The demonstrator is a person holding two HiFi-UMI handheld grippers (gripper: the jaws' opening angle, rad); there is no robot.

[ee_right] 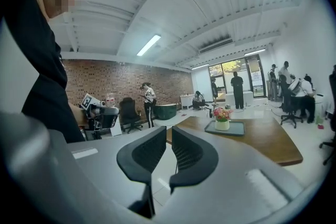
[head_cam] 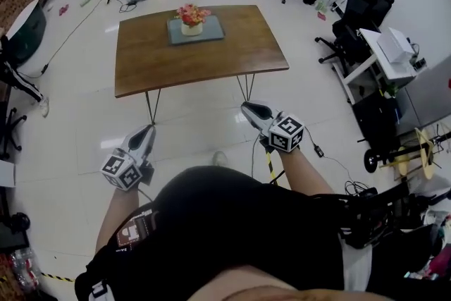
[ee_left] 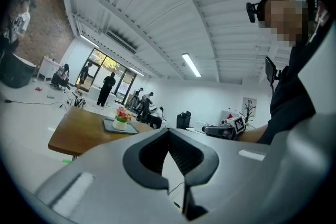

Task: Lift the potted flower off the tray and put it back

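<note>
The left gripper [head_cam: 149, 129] was held pressed shut, its fingertips met with nothing between them. The right gripper [head_cam: 248, 108] was closed down to a thin slit, and nothing was pinched or touched by it. Both were carried above the floor on the near side of the wooden table [head_cam: 211, 56]. The potted flower [head_cam: 192, 19] was seated on the grey tray [head_cam: 213, 32] towards the table's far edge, well apart from both grippers and roughly midway between them from left to right.
</note>
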